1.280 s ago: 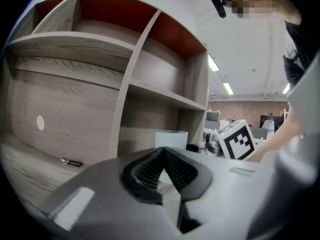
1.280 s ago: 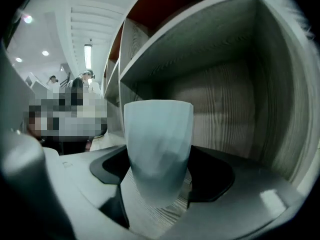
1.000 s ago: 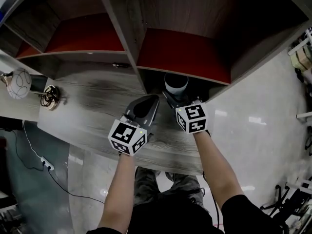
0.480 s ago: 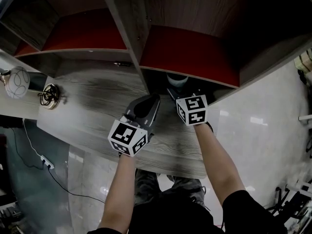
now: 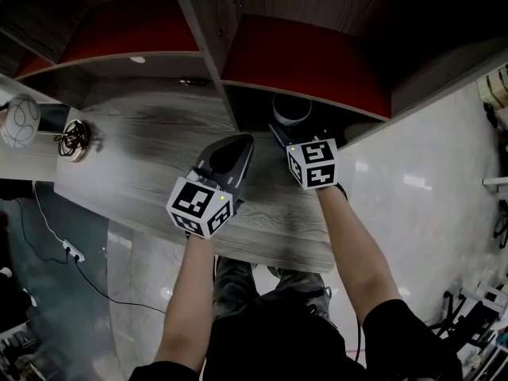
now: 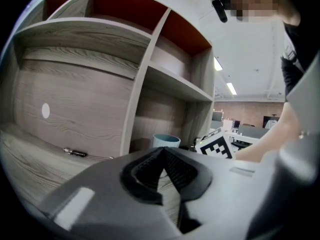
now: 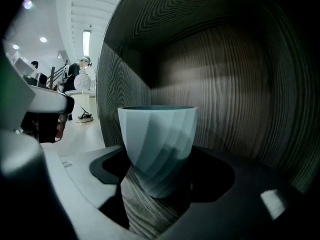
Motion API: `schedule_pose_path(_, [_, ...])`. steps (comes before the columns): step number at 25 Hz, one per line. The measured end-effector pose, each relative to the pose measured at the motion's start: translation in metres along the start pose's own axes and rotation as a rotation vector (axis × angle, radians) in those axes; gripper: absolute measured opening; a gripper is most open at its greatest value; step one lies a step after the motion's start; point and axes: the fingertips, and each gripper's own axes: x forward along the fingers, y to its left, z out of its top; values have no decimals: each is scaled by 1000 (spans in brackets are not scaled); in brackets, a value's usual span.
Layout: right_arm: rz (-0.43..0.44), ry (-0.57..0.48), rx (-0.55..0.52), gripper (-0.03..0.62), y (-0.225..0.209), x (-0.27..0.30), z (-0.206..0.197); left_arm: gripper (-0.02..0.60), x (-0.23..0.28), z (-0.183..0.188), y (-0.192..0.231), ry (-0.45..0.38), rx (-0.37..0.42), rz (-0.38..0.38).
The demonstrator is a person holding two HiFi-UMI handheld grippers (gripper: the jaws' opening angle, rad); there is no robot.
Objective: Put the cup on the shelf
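Observation:
A pale blue faceted cup stands upright on the wooden floor of the lower right shelf compartment, under a red shelf board. My right gripper reaches into that compartment, open, one jaw on each side of the cup with dark gaps showing between them. My left gripper hovers over the wooden tabletop just left of the divider, shut on nothing. From the left gripper view the cup shows past the divider.
A small dark pen-like tool lies at the back of the left compartment. A round white ball and a coiled cord sit at the table's left end. A cable and power strip lie on the floor.
The right gripper has gone a little further into the lower right compartment with the cup between its jaws. The left gripper has barely moved. The head view has shifted slightly.

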Motion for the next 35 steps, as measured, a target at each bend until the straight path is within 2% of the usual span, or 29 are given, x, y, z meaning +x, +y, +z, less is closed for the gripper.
schedule_pose_path(6, [-7,30,-7,367,0,-1,-4,0,-3,3,-5,-2,2,-8])
schedule_pose_path(18, [-1,75,51,376,2,-10,2,0,-17,20,-10,-6,14,-9])
schedule_pose_path(24, [-2,103,89,376,10,-41,11,0,-28,37,-17,7,14,-14])
schedule_pose_path(29, [38,130,81,374,20,-77,19,0,-38,52,-26,28,13,-28])
schedule_pose_path(35, [96,114,87,373,29,-127,45,0,-44,67,-36,39,13,-52])
